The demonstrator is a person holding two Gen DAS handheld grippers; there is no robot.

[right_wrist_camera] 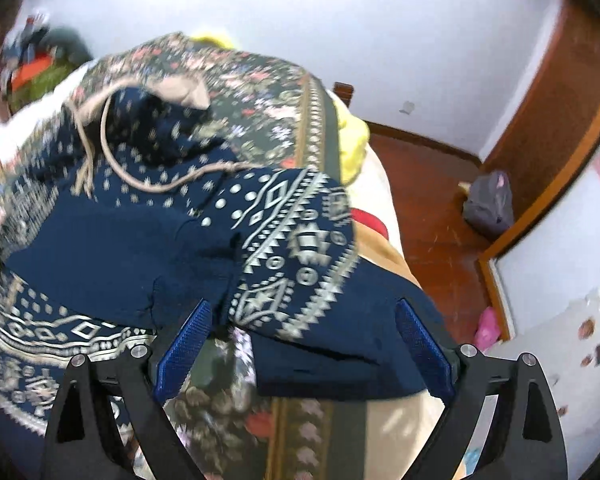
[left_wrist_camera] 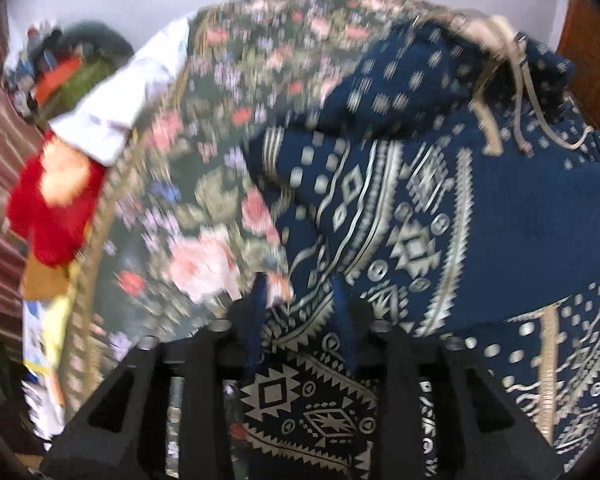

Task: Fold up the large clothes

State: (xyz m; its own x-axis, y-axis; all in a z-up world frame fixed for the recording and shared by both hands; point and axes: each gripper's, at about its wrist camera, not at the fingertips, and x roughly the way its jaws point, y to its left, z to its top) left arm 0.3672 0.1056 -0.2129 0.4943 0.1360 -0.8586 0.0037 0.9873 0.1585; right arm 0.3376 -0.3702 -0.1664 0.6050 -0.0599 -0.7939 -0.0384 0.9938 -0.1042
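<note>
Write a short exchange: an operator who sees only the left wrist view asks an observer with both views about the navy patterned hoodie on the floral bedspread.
Operator: Is the other tool gripping the hoodie?
Observer: No. The right tool is open, its blue pads set wide apart, with a patterned fold of the hoodie between them, not pinched.
Operator: What's beside the bed on that side?
Observer: A grey backpack sits on the wooden floor near the wall.
</note>
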